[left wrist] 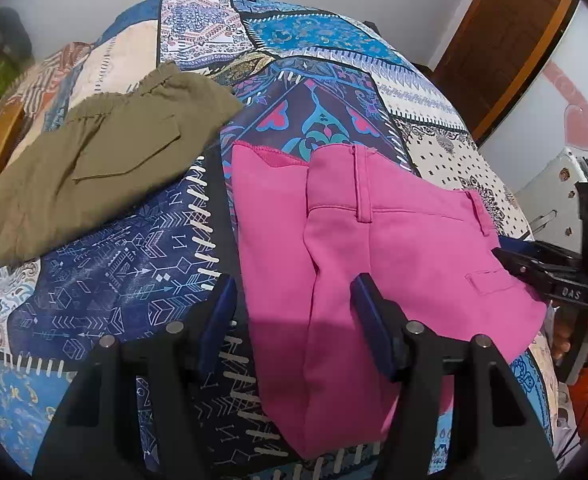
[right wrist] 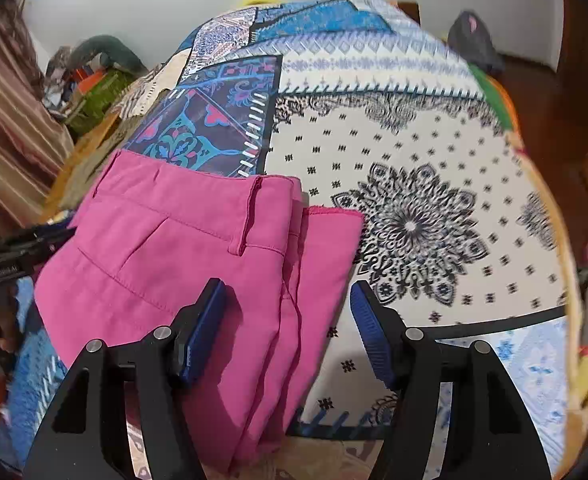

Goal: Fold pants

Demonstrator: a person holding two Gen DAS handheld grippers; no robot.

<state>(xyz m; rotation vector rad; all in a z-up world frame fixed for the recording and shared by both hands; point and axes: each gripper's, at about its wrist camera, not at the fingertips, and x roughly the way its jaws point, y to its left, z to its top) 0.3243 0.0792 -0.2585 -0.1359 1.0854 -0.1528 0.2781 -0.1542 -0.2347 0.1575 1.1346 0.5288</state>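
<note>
Pink pants (left wrist: 374,264) lie folded into a compact stack on the patchwork bedspread (left wrist: 114,292), waistband and belt loops uppermost, one layer's raw edge peeking out past the waistband at the far side. In the right wrist view the same pink pants (right wrist: 166,264) show one welt pocket and several stacked layers along their edge.

Two hand-held grippers are present. The left hand-held gripper (left wrist: 294,300) hovers above the near part of the pink pants, its two blue-padded fingers spread wide with nothing between them. The right hand-held gripper (right wrist: 290,304) is likewise spread wide and grips nothing; one finger sits over the pink pants, the other over the white flower-printed patch (right wrist: 414,220) just beside them. From the left wrist view the right hand-held gripper (left wrist: 534,268) appears at the pants' pocket side, touching or nearly touching the fabric; I cannot tell which.

One second garment, folded olive pants (left wrist: 94,168), lies apart from the pink pants, beyond their raw-edged side.
</note>
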